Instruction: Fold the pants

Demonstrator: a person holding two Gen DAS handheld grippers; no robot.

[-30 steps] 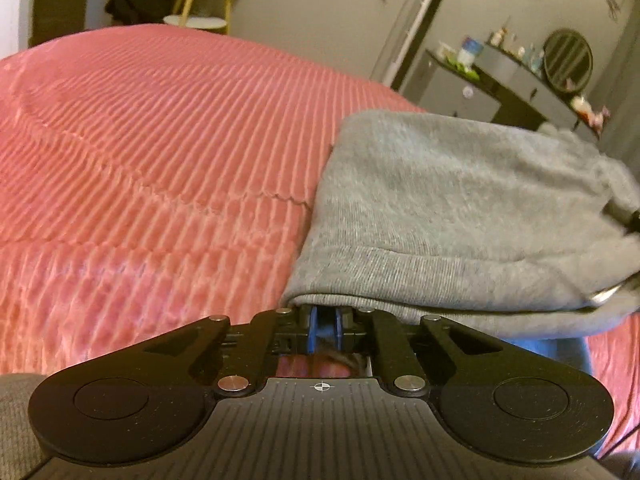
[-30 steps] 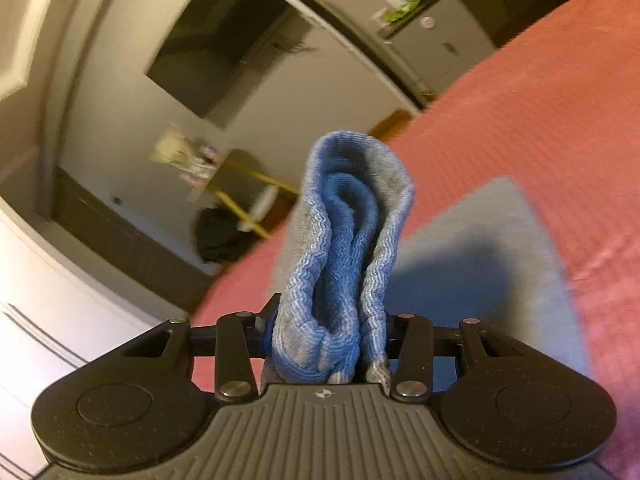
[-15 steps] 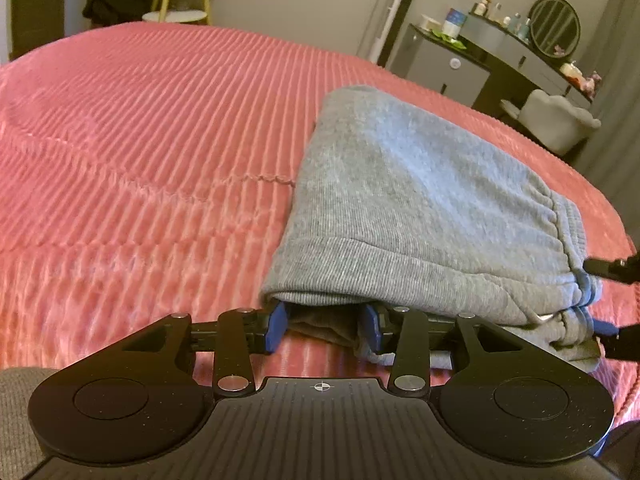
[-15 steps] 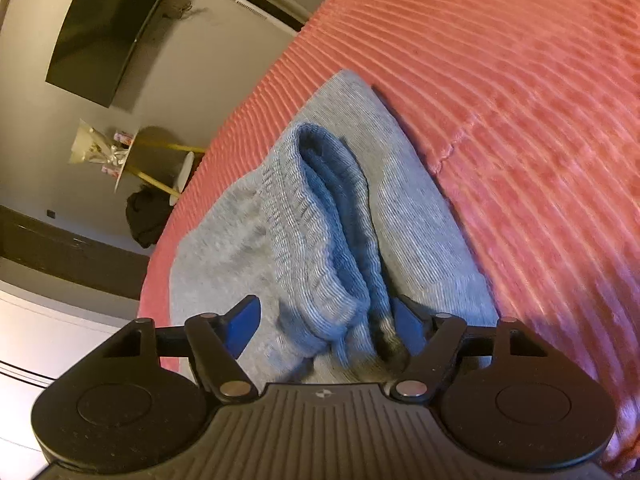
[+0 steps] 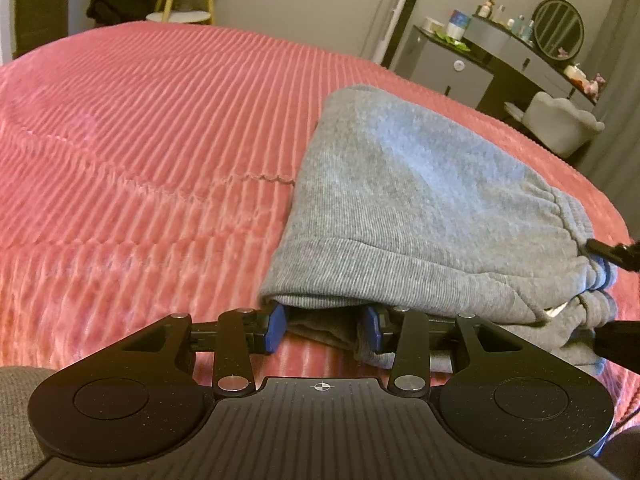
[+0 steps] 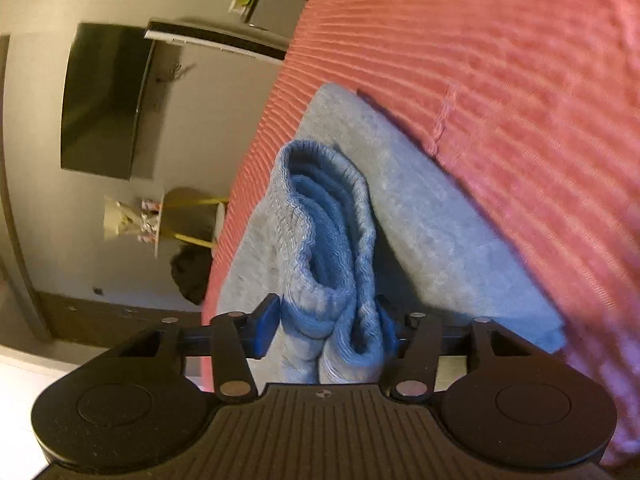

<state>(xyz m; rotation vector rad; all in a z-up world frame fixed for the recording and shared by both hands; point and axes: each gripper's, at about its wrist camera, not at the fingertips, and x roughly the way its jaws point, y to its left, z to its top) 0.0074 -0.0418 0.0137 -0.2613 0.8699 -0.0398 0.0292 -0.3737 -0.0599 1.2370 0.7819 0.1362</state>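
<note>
Grey sweatpants (image 5: 420,200) lie folded on a pink ribbed bedspread (image 5: 140,140). My left gripper (image 5: 323,328) sits at the near cuff end. Its jaws stand apart under the top layer, with a lower layer of cloth loose between them. In the right wrist view my right gripper (image 6: 326,324) is rolled onto its side. The bunched waistband (image 6: 320,240) stands between its pads, which are closing and touch the cloth on both sides. The right gripper's fingers (image 5: 612,254) also show at the right edge of the left wrist view, at the waistband end of the pants.
Past the bed's far edge stand a grey dresser (image 5: 520,48) with bottles and a round mirror, a white chair (image 5: 560,120), and a small round table (image 5: 180,16) by a dark garment. A dark screen (image 6: 104,100) hangs on the wall.
My left jaws went from shut on the cuff to apart. The right gripper sank with the waistband onto the folded pants and rolled; its jaws spread wide, then narrowed on the band.
</note>
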